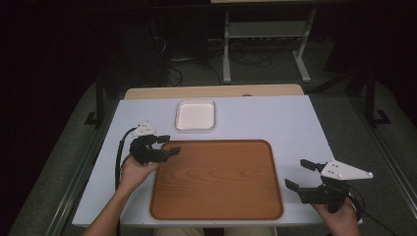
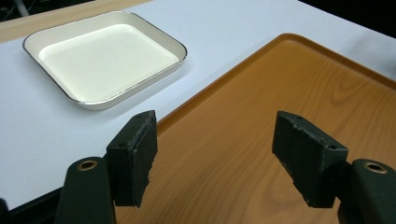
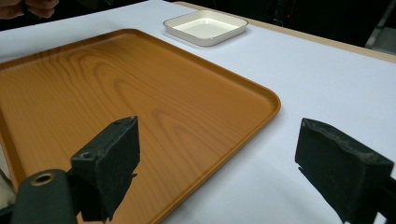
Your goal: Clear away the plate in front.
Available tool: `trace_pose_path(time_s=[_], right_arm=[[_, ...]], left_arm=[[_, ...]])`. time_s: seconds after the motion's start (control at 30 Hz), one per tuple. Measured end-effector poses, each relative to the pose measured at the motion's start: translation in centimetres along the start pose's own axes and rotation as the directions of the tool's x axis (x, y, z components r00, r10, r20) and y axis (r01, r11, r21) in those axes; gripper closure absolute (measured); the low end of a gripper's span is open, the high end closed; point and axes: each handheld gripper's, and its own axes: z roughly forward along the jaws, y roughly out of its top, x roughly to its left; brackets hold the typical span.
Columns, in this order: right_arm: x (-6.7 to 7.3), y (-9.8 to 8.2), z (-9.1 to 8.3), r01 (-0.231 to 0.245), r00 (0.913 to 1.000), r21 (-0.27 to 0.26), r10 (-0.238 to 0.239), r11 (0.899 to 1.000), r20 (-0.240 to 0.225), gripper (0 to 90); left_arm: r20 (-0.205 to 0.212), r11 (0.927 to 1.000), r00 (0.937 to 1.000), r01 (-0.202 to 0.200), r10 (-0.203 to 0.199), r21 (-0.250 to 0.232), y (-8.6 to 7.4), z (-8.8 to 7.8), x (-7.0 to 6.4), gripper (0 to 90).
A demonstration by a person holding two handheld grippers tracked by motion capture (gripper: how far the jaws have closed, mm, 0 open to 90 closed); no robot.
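At tray's far-left corner, left gripper [image 1: 167, 144] jaws released, straddling wooden tray [image 1: 216, 182] rim; right gripper [image 1: 299, 174] released, idle. Next: clamp rim.

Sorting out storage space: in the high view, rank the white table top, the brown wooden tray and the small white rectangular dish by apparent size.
1. White table top, largest.
2. Brown wooden tray, lying on it.
3. Small white rectangular dish, clearly smallest, though farther from the camera.
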Motion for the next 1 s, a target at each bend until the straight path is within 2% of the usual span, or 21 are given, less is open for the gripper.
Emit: trace_pose_path(time_s=[0.2,0.4,0.6,0.77,1.0], right_arm=[[-0.1,0.1,0.1,-0.003,1.0,0.001,0.003,1.0,-0.001,13.1],[-0.1,0.1,0.2,-0.002,1.0,0.001,0.002,1.0,-0.002,13.2],[-0.2,0.1,0.2,-0.007,1.0,0.001,0.007,1.0,-0.002,13.2],[-0.2,0.1,0.2,-0.01,0.9999,0.004,0.01,1.0,-0.004,13.2],[-0.2,0.1,0.3,-0.01,0.9999,0.005,0.01,1.0,-0.006,13.1]], left_arm=[[0.009,0.9998,0.9999,0.013,-0.013,0.014,0.7,0.7,0.4,31.1],[0.004,0.9998,1.0,0.009,-0.009,0.02,1.4,1.2,0.8,32.2],[-0.001,0.9995,0.9998,0.022,-0.022,0.022,2.2,1.7,1.4,33.1],[-0.006,0.9978,0.9987,0.05,-0.05,0.045,2.7,2.4,2.4,33.9],[-0.023,0.9965,0.9977,0.065,-0.064,0.053,3.6,3.2,3.7,36.0]])
